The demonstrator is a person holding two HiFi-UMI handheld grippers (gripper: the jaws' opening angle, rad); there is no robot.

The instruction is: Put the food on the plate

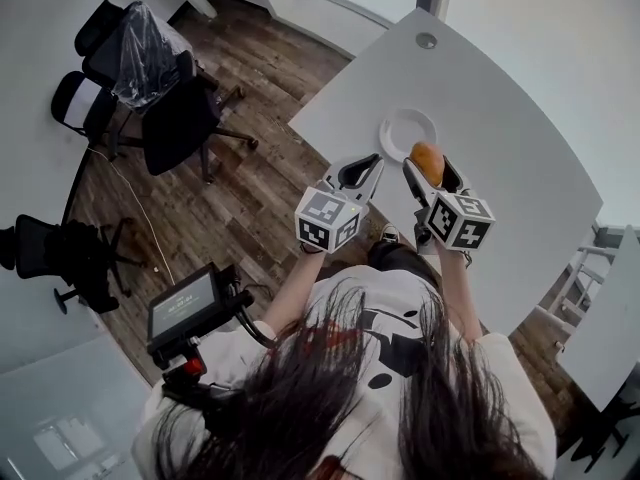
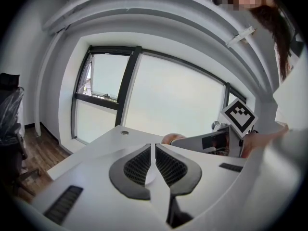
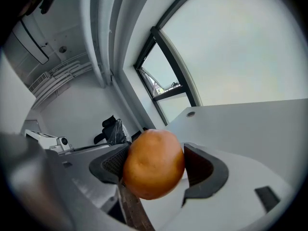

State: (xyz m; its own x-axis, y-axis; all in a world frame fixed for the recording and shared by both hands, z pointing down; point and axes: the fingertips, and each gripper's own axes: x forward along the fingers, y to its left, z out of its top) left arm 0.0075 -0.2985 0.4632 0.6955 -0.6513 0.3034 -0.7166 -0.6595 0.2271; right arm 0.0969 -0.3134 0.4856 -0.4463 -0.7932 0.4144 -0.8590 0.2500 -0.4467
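Observation:
A golden-brown bread roll [image 1: 426, 156] is clamped between the dark pads of my right gripper [image 1: 428, 174], held in the air above the white table [image 1: 520, 138]. In the right gripper view the roll [image 3: 154, 163] fills the gap between the jaws. A round white plate [image 1: 403, 128] lies on the table just beyond the roll, with nothing on it. My left gripper [image 1: 364, 168] hovers beside the right one, near the table's edge, its ribbed pads [image 2: 139, 165] pressed together on nothing. The roll [image 2: 169, 138] also peeks out in the left gripper view.
A round cable grommet [image 1: 426, 40] sits in the table beyond the plate. Black office chairs [image 1: 170, 108] stand on the wooden floor to the left. A small screen on a rig [image 1: 185, 303] hangs by the person's left side. Large windows [image 2: 168, 95] lie beyond the table.

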